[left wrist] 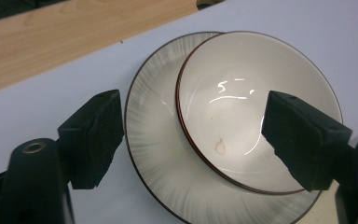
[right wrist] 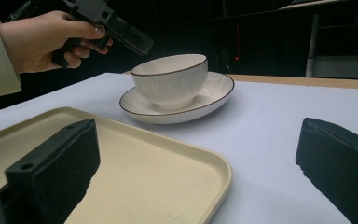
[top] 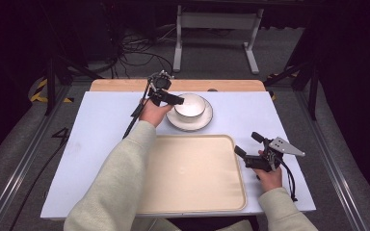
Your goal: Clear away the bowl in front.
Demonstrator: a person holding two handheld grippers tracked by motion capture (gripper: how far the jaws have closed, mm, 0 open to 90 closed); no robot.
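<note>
In the high view, your left gripper (top: 177, 99) sits just above centre of the frame, its fingers reaching over the near-left rim of the bowl (top: 191, 105), which stands on the plate (top: 191, 120) on the desk (top: 101, 125) beyond the far edge of the tray (top: 192, 173). Your right gripper (top: 248, 144) rests at lower right, beside the tray's right edge, fingers spread and holding nothing. In the left gripper view, the fingers (left wrist: 95, 135) stand partly open with the bowl's rim (left wrist: 182, 107) between them but no pad pressing on it: one finger is at lower left over the plate (left wrist: 154, 140), the other at right over the bowl's inside. The bowl (left wrist: 256, 107) sits off-centre on the plate, toward the upper right. If you close here, expect the outer finger to catch the plate's edge as well as the bowl wall, which could tip the plate or drag both across the desk. A glazed, thin rim may also slip from a shallow pinch. In the right gripper view, the bowl (right wrist: 170, 79) and plate (right wrist: 179, 109) appear upper centre, with the left gripper (right wrist: 137, 42) above the bowl's left rim and the tray (right wrist: 168, 186) at lower left. Should the bowl be lifted tilted, it could knock the plate or the tray's raised lip.
</note>
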